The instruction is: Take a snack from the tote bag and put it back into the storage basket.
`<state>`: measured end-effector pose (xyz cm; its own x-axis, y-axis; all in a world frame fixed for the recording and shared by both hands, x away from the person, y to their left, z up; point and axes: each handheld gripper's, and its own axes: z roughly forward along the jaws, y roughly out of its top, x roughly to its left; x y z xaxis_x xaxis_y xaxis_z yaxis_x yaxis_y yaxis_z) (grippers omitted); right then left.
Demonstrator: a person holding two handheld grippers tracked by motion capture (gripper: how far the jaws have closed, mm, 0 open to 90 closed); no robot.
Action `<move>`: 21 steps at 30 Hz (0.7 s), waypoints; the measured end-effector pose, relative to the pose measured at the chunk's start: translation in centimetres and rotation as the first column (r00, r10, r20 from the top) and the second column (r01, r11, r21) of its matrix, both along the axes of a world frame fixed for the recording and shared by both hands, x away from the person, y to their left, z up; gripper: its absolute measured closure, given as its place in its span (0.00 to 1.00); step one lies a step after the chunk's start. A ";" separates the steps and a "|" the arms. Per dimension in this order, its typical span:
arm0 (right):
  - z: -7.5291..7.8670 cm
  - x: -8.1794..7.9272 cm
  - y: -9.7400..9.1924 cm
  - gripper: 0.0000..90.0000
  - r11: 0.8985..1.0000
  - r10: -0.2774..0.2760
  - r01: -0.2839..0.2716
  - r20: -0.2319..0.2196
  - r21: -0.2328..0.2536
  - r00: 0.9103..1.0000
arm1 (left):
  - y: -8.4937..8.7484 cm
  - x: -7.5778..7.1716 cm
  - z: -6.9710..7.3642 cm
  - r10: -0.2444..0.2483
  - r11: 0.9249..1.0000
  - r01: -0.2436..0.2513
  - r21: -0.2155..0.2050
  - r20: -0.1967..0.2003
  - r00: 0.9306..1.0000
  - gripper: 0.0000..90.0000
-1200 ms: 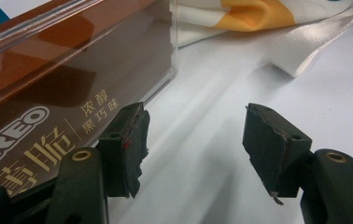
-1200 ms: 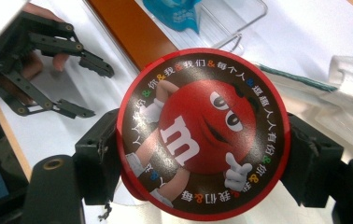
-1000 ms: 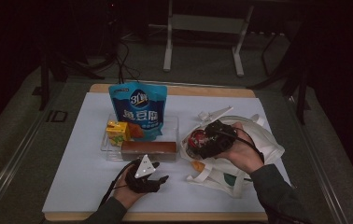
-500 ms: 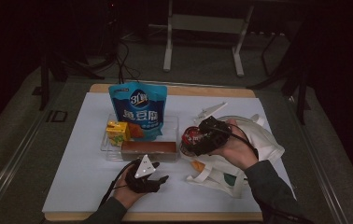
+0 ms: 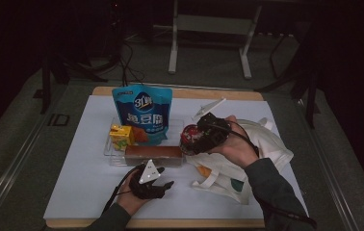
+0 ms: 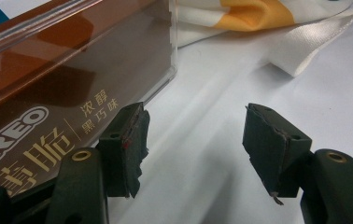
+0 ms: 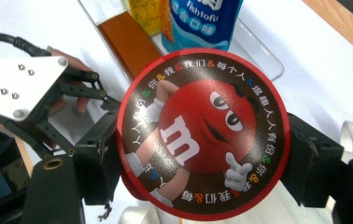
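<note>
Near the middle of the table (image 5: 74, 192), the right gripper (image 5: 197, 139) squeezes the round red candy tin (image 7: 202, 133) tight. It has lifted the tin off the white bag (image 5: 262, 159) toward the clear tray (image 5: 109, 149). The left gripper (image 6: 193, 140) waits, jaws apart and empty, touching the brown box (image 6: 48, 84). The tin probably goes in the tray next.

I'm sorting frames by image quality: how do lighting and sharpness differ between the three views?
High view: dim, dark surroundings, only the white mat lit. Left gripper view: bright, the jaws soft-edged, glare on the clear tray. Right gripper view: bright, the M&M's tub sharp, the blue pouch slightly soft.
</note>
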<state>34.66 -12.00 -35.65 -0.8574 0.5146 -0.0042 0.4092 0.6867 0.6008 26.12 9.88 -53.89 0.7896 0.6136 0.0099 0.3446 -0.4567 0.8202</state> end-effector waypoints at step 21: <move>0.3 2.0 2.2 0.28 1.000 -0.026 0.026 -0.002 0.014 1.000 | 0.0 0.0 0.0 -0.002 1.000 0.002 0.000 0.002 1.000 0.44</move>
<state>36.67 -9.79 -35.37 -0.8439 0.5364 0.0042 0.4275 0.6678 0.6093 26.10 9.88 -53.89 0.7909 0.6118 0.0119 0.3418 -0.4578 0.8207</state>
